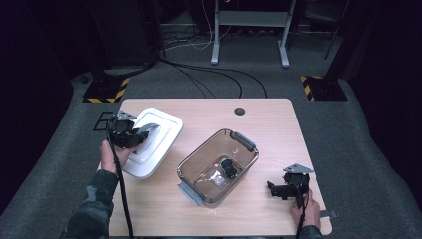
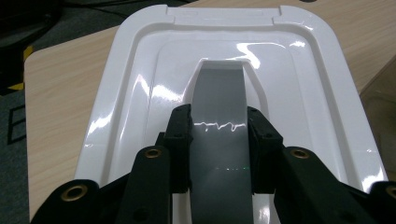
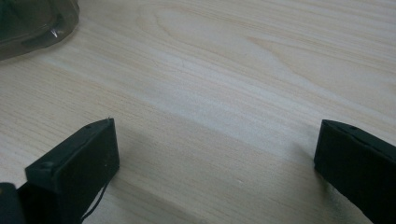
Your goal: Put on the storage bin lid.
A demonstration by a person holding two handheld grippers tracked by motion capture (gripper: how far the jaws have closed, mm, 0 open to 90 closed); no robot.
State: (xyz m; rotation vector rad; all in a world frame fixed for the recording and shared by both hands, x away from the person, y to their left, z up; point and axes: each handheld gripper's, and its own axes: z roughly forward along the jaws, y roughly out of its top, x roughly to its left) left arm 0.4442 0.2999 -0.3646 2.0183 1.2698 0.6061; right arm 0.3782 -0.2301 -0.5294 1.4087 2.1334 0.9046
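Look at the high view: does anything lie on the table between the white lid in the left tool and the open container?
Nothing visible does. Bare wood separates the white lid, held by the left tool, from the container.

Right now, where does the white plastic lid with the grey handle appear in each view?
High view: white plastic lid left of centre, under the left gripper.
Left gripper view: lid across the centre, gripper shut on its grey handle.
Right gripper view: not in it.
Shared landmark: wooden table.

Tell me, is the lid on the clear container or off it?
Off. The white lid lies on the table left of the open container, with the left gripper closed on its grey handle.
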